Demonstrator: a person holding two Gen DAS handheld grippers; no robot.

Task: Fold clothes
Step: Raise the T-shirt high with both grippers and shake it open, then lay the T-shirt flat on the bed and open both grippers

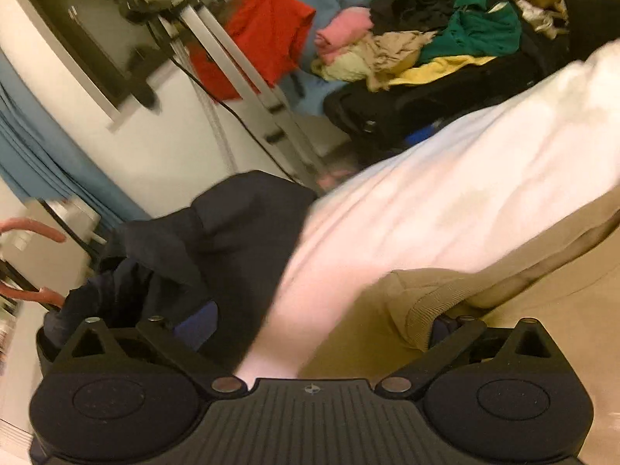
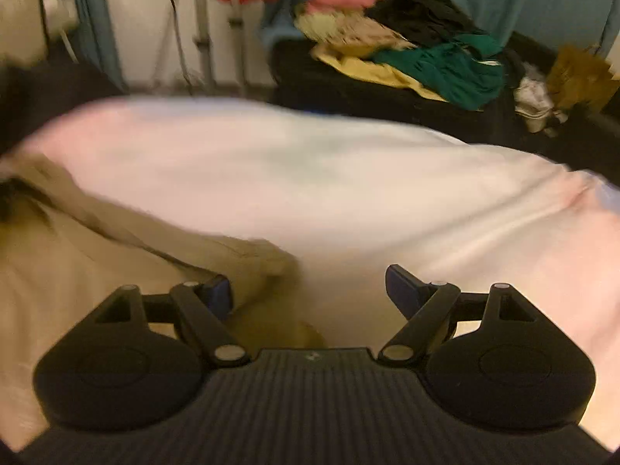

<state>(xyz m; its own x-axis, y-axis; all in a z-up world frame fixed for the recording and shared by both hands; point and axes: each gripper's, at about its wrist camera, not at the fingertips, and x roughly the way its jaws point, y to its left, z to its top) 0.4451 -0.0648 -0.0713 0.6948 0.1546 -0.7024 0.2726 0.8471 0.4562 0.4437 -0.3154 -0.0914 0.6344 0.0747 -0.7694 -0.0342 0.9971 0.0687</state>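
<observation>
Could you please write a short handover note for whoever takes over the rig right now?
Right gripper: jaws open, holding nothing, over the white sheet.
Left gripper: jaws wide; whether they grip anything is unclear.
Beige garment lies unfolded beside both grippers, partly on the sheet.
Unsorted clothes pile waits at the back on a black case.
Done: nothing visibly folded. Left: beige garment, then the pile.

The right hand-held gripper (image 2: pixel 308 294) hangs with jaws wide apart over a white garment (image 2: pixel 310 186) and a beige garment (image 2: pixel 77 271); a pile of clothes (image 2: pixel 407 50) lies beyond.

Rumpled beige garment (image 2: pixel 77 271) lies on white sheet (image 2: pixel 310 178).
</observation>
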